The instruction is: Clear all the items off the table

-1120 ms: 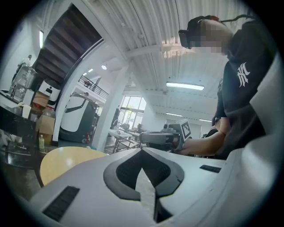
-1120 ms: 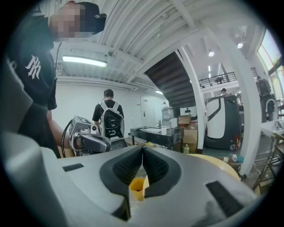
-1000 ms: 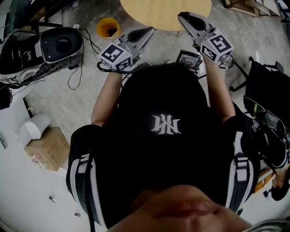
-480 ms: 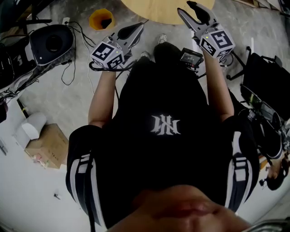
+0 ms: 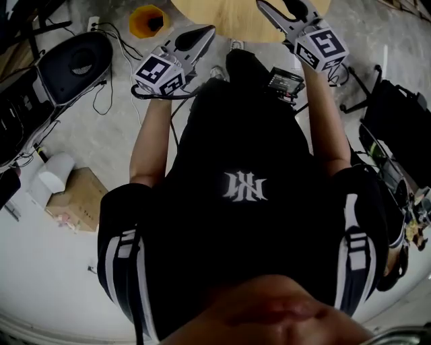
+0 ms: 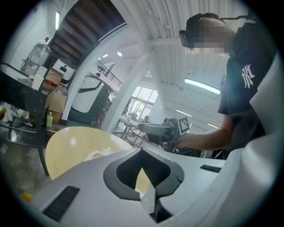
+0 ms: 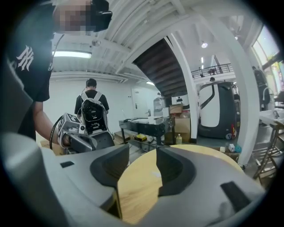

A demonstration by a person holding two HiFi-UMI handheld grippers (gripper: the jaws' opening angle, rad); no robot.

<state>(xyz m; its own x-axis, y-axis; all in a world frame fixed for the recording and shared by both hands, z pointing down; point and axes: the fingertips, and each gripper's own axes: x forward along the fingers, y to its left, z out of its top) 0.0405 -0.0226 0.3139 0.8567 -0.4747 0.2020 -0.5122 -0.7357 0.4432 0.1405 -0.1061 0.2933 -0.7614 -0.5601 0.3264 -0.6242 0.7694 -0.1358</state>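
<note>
1. While the person holds both grippers out in front, the round wooden table [image 5: 229,19] lies at the top edge of the head view. Its top is level. Being round, it shows no long axis and no facing direction.
2. Left gripper [image 5: 210,29]: in the head view its long axis runs from lower left to upper right. The tips point at the table's near rim and overlap that rim in the picture. The jaws are pressed fully together with nothing between them. The recess behind the tips shows only the table beyond.
3. Right gripper [image 5: 277,8]: in the head view its long axis runs upward and slightly left, and the tips lie over the table in the picture. The jaws stand moderately apart, having just been opening. Nothing is gripped, and only the wooden top shows through the gap.
4. Pale patch [image 6: 98,154]: it shows on the table in the left gripper view. Whether it is an object or glare cannot be told.
5. Floor: an orange container [image 5: 148,20] stands just left of the table. A cardboard box [image 5: 74,205] lies well apart from the table, at the person's left.
6. Background: a second person wearing a backpack [image 7: 92,113] stands beyond the table in the right gripper view, back turned.
</note>
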